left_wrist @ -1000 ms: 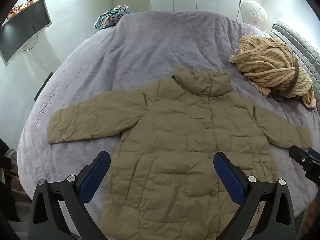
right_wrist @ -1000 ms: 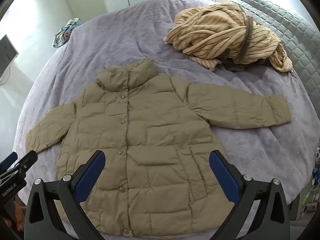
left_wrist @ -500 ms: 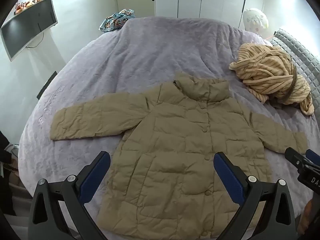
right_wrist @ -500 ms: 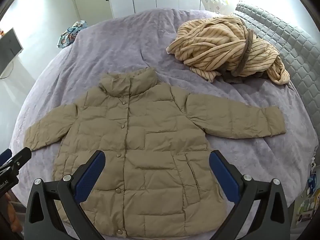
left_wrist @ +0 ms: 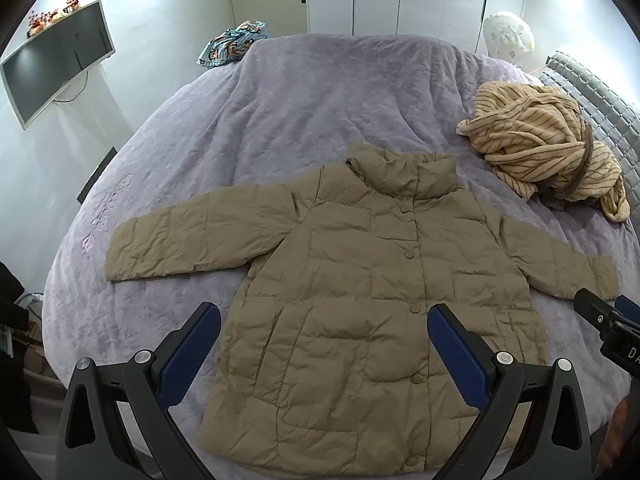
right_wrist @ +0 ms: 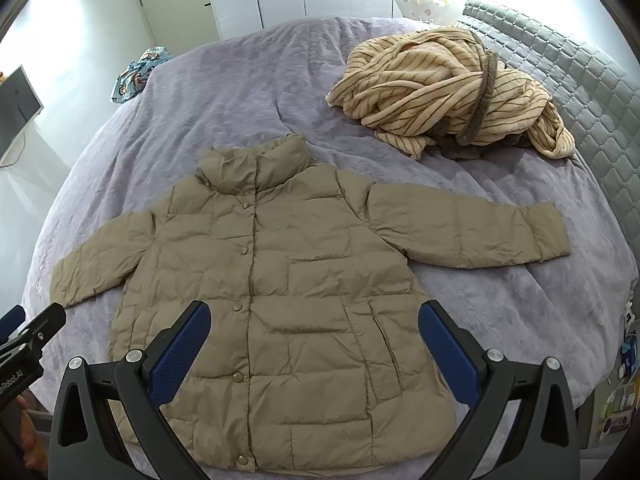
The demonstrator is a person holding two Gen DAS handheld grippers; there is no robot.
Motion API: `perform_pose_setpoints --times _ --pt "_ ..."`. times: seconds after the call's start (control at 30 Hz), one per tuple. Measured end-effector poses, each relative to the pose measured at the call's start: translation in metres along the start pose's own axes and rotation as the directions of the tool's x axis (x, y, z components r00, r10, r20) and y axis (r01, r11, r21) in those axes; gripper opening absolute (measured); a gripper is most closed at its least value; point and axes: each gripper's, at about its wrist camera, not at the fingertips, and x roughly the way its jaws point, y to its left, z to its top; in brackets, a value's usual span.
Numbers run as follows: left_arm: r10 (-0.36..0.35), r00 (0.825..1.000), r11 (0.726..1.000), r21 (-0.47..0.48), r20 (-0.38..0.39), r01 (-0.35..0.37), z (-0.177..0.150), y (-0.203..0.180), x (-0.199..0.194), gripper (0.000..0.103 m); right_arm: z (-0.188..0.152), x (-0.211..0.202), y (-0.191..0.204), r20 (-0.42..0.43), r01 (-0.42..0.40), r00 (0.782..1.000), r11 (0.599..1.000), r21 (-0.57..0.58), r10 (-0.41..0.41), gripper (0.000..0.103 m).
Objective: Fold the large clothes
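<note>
The left hand-held gripper [left_wrist: 324,344] is hovering released, with its jaws wide apart, above the jacket [left_wrist: 360,300]. The jacket is lying flat on the bed [left_wrist: 300,112], front up, buttoned, sleeves spread. The right hand-held gripper [right_wrist: 314,340] is hovering released too.

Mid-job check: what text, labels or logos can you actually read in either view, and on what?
"...nRobot.AI", first letters cut off by the frame edge: on the left gripper body, right wrist view.
"D", rest cut off: on the right gripper body, left wrist view.
Pink embroidered lettering on the blanket: too blurred to read.
Jacket: no text visible.
</note>
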Motion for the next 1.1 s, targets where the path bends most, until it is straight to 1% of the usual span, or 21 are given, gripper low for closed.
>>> perform_pose_setpoints --times 0.37,1.1 --pt "0.009 1.000 1.000 -0.006 -0.007 -0.009 -0.0021 0.0003 -0.0009 0.103 -0.0025 0.0003 -0.0037 -0.011 0.000 1.000 1.000 0.022 0.000 0.103" --pt "0.012 1.000 1.000 -0.015 -0.013 -0.012 -0.0016 0.0026 0.0025 0.103 -0.0039 0.0021 -0.0030 -0.013 0.001 1.000 1.000 0.019 -0.001 0.103"
